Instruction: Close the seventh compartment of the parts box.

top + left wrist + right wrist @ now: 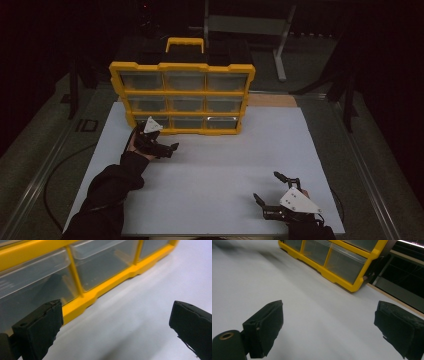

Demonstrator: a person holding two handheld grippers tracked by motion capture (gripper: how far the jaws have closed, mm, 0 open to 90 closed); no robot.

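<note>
Left gripper [167, 149] low over white table [215, 170], just in front of bottom-left drawer [150, 121] of yellow organizer [182, 92] standing upright at table's far edge; jaws spread wide, nothing between, forearm angled in from lower left. Right gripper [267, 187] near front-right edge, well apart from organizer, jaws spread and empty, pointing toward left and far side, hand [300, 200] behind.
</note>
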